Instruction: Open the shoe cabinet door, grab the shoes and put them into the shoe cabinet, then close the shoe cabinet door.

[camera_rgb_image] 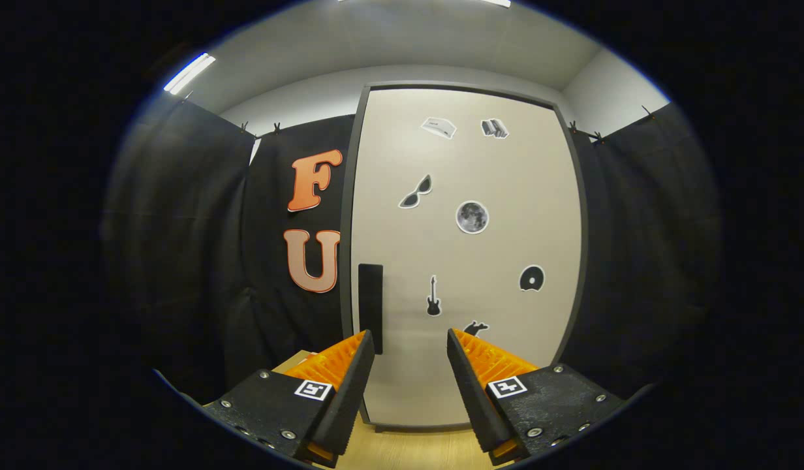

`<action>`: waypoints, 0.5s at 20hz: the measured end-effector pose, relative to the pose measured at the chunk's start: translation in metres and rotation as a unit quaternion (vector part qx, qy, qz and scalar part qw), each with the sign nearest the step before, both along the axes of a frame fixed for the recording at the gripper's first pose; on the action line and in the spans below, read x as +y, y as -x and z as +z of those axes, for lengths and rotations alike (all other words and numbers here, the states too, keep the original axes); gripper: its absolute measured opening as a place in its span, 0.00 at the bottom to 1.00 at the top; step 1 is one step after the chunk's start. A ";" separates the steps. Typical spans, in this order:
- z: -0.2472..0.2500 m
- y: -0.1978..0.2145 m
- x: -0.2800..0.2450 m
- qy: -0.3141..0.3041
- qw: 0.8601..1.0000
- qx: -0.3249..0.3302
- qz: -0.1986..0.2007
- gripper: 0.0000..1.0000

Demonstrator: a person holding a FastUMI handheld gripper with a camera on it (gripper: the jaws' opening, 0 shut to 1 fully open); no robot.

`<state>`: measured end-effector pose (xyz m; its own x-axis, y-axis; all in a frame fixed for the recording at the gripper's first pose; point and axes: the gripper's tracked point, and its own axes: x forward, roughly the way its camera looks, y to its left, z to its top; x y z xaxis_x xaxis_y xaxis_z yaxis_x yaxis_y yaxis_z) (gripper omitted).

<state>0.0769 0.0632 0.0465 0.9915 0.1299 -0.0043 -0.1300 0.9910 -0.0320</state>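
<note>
The shoe cabinet [467,254] stands upright straight ahead of the gripper [410,343], its pale door [506,196] shut flush inside a dark frame [350,215] that runs round all the edges. On the door's left side, low down, sits a dark upright handle [370,307], a narrow rectangle just beyond the tip of the left finger. Several stickers are scattered over the door: a pair of sunglasses [416,192], a moon [472,217], a guitar [433,297], a disc [532,279], and two small pale ones near the top [439,126] [494,128]; a further dark sticker [475,326] sits just above the right finger's tip and is partly hidden by it. The jaws stand apart with a wide gap between them, holding nothing, and the lower part of the door shows through that gap. The two fingers [350,378] point at the bottom half of the cabinet without touching it. Each finger carries a small square marker [312,390] on its base. Below the fingers lies a light wooden floor [415,450], on which the cabinet's foot rests. Black cloth [193,248] hangs as the booth's wall on both sides of the cabinet, clipped along its top edge, with a white wall and ceiling above and a strip light [189,72] up at the left.
</note>
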 end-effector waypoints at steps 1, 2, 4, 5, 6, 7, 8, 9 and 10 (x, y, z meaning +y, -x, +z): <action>-0.002 0.012 -0.008 0.005 1.000 0.002 -0.013 0.72; -0.003 0.026 -0.014 0.007 1.000 -0.002 -0.023 0.72; -0.006 0.054 -0.025 0.004 0.999 -0.007 -0.044 0.72; -0.008 0.066 -0.030 0.002 0.999 -0.005 -0.054 0.72; -0.008 0.076 -0.033 0.002 0.998 -0.004 -0.062 0.72; -0.008 0.085 -0.035 0.001 0.998 -0.004 -0.068 0.73; -0.007 0.093 -0.038 0.000 0.997 -0.006 -0.072 0.73; -0.008 0.101 -0.039 0.000 0.997 -0.005 -0.078 0.74; -0.009 0.107 -0.041 0.000 0.997 -0.002 -0.083 0.74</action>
